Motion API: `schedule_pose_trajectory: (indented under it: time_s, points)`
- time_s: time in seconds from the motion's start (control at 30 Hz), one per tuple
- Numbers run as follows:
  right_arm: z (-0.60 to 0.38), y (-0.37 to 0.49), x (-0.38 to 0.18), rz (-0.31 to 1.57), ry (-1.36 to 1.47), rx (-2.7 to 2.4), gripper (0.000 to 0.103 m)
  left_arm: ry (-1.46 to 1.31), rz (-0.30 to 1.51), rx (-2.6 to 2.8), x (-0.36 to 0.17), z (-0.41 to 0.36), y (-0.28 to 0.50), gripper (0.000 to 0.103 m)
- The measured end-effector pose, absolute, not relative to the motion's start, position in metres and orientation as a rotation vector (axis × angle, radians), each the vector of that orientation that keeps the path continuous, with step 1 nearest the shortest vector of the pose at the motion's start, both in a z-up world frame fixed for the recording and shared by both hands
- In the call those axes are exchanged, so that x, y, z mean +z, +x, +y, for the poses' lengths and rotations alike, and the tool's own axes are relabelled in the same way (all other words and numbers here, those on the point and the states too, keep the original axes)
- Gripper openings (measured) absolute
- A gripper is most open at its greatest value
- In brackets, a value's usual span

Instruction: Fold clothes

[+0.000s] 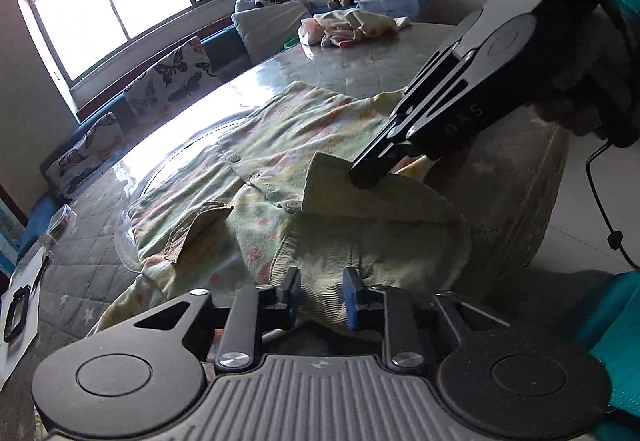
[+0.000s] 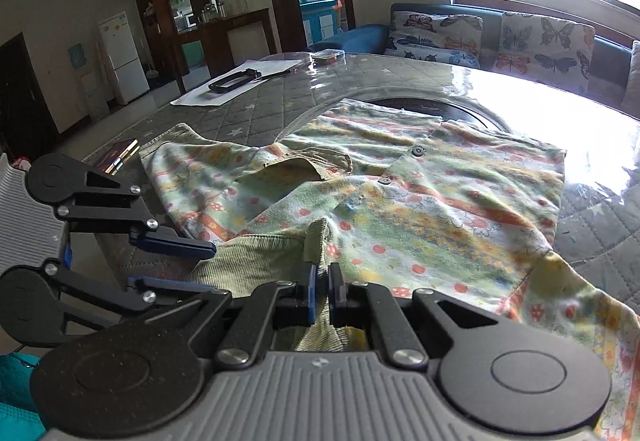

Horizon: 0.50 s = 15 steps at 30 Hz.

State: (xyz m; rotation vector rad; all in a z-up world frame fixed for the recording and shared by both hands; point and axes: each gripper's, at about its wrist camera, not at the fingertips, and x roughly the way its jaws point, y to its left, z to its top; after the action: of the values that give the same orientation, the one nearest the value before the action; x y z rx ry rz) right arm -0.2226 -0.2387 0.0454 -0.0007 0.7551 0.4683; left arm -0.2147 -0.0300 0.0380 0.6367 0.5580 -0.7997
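Note:
A child's green flower-print shirt point(image 1: 256, 161) with a corduroy collar lies front-up on the table; it also shows in the right wrist view point(image 2: 420, 209). My right gripper point(image 2: 325, 281) is shut on the green corduroy collar point(image 2: 316, 241) and lifts it slightly; it also shows in the left wrist view point(image 1: 370, 177) pinching the collar tip. My left gripper point(image 1: 322, 291) is open, its jaws either side of the collar's back edge point(image 1: 332, 253); it also shows in the right wrist view point(image 2: 192, 265), open at the shirt's near edge.
The table point(image 2: 280, 97) has a quilted grey cover under clear plastic. Paper with a black frame point(image 2: 236, 79) and a small box point(image 2: 328, 55) lie at its far side. A pile of clothes point(image 1: 352, 25) sits at the far end. A butterfly-cushioned sofa point(image 2: 520, 45) runs under the window.

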Motion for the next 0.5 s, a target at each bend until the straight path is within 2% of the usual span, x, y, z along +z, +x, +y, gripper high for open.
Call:
schedule_pose_trajectory:
  time_s: [0.13, 0.3, 0.5]
  points:
    - [-0.24, -0.222, 0.045, 0.757, 0.005, 0.464, 0.005, 0.625, 0.518, -0.838, 0.046, -0.025, -0.221, 0.027]
    - [-0.24, -0.221, 0.043, 0.759, 0.012, 0.466, 0.005, 0.681, 0.538, -0.844, 0.037, -0.031, -0.223, 0.024]
    - [-0.24, -0.223, 0.042, 0.758, 0.015, 0.468, 0.005, 0.711, 0.534, -0.842, 0.033, -0.034, -0.225, 0.026]
